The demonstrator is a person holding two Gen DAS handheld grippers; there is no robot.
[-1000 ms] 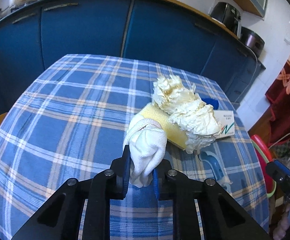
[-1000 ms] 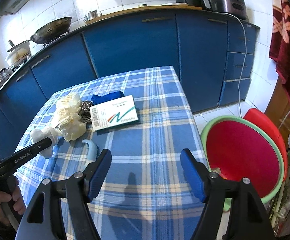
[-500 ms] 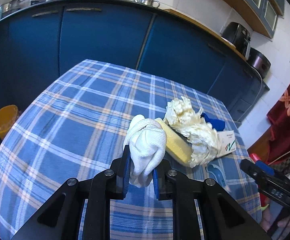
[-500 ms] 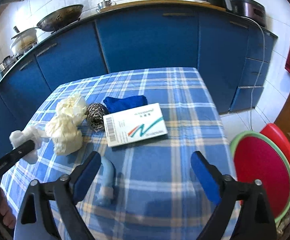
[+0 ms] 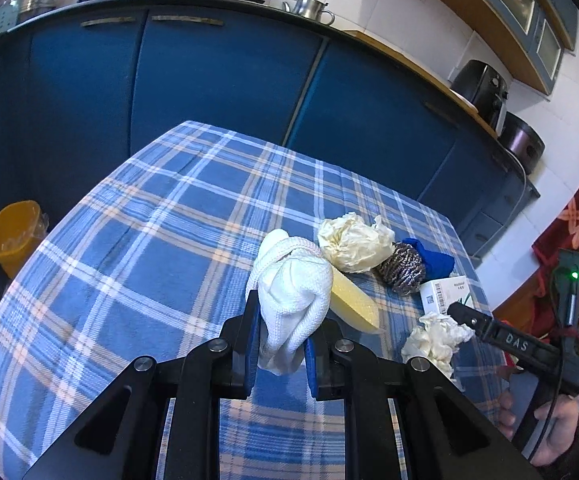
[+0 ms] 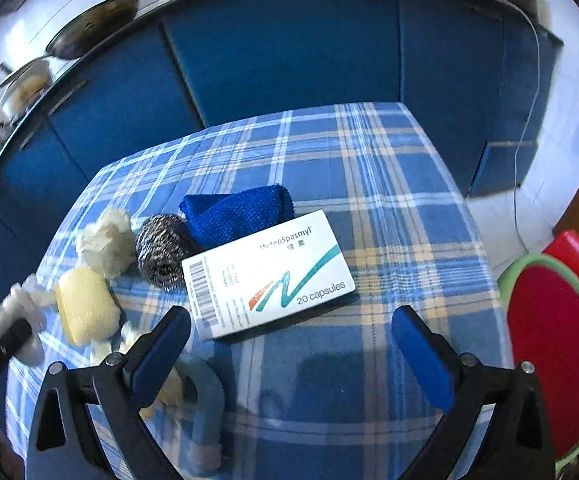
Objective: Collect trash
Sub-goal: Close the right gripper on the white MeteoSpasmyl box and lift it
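Note:
My left gripper (image 5: 279, 354) is shut on a white crumpled cloth wad (image 5: 291, 296) and holds it above the checked tablecloth (image 5: 137, 248). My right gripper (image 6: 289, 344) is open and empty, low over the table in front of a white medicine box (image 6: 267, 274). On the table lie a cream paper wad (image 5: 353, 242), a yellow sponge (image 6: 83, 306), a steel scourer (image 6: 161, 254), a blue cloth (image 6: 241, 214), a small white paper wad (image 5: 435, 340) and a light-blue hook (image 6: 207, 404). The left gripper with its wad shows at the left edge (image 6: 9, 320).
A red basin with a green rim (image 6: 557, 364) stands on the floor to the right of the table. A yellow bucket (image 5: 13, 236) stands on the floor to the left. Blue kitchen cabinets (image 5: 217, 80) run behind the table.
The left gripper has risen and pulled back with the white wad. The right gripper has moved forward and lower toward the medicine box, still open. The cream wad has come apart into two pieces.

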